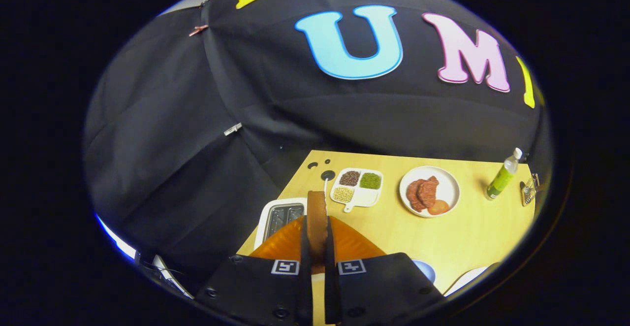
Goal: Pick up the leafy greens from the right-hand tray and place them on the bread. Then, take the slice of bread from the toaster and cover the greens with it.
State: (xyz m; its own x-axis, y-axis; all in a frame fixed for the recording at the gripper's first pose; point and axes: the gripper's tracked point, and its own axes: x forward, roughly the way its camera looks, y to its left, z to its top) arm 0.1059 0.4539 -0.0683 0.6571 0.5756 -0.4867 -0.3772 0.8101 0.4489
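Note:
My gripper (317,225) is shut on a slice of bread (316,204), which stands edge-on between the two fingers with its brown crust sticking out above the tips. The slice is lifted above the wooden table (472,237). The white toaster (277,216) sits just below and left of the fingers, its metal slots open to view.
Beyond the fingers lies a white divided tray (357,188) of beans and seeds. Right of it is a white plate (445,188) with meat slices and a tomato slice. A green bottle (502,176) stands at the far right. Two plate rims (424,269) (465,279) peek out beside the right finger.

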